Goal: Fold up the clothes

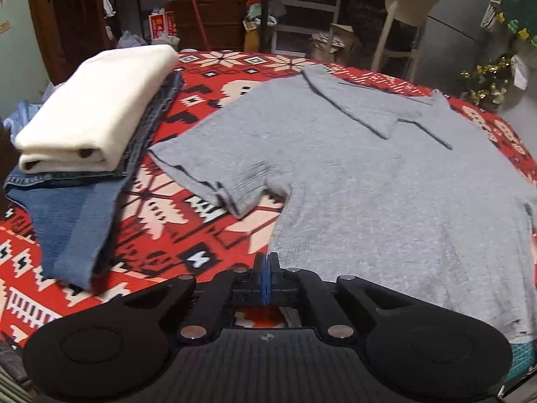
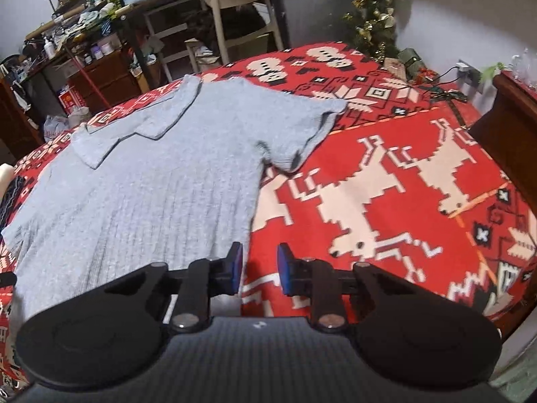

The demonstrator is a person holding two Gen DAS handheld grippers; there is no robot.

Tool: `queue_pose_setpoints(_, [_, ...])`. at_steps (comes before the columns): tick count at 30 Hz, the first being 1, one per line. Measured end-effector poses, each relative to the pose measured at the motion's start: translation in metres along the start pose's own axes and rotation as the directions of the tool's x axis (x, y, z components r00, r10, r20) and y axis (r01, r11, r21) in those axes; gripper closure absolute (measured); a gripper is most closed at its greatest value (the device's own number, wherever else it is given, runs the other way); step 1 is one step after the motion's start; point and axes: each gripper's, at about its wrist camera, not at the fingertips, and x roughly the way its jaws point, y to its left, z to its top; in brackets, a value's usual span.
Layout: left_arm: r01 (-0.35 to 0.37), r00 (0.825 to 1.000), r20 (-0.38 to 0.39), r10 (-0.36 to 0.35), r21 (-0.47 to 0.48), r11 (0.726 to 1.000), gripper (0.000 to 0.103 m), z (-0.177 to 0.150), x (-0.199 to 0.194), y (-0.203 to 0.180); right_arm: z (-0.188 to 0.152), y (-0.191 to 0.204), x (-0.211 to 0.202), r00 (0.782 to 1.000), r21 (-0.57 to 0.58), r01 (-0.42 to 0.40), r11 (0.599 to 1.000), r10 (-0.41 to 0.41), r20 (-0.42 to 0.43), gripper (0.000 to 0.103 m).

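Grey collared shirt [image 1: 386, 181] lies spread flat, apparently face down.

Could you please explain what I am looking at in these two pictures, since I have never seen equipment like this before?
These are two hand-held grippers, each carrying a wide-angle camera that looks along its fingers. The left gripper is shut at the shirt's bottom corner; whether it pinches cloth is unclear. The right gripper has a gap between its pads, at the other bottom corner. A grey shirt lies flat on a red patterned blanket. Beside it is a stack: a cream folded garment on folded jeans.
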Motion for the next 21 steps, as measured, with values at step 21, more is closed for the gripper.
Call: queue_pose_setpoints(21, [0.042, 0.997, -0.061, -0.042, 0.004, 0.999, 0.102, 0.001, 0.001, 0.002, 0.018, -0.006, 0.018, 0.999, -0.063, 0.045, 0.997, -0.046, -0.019, 0.099])
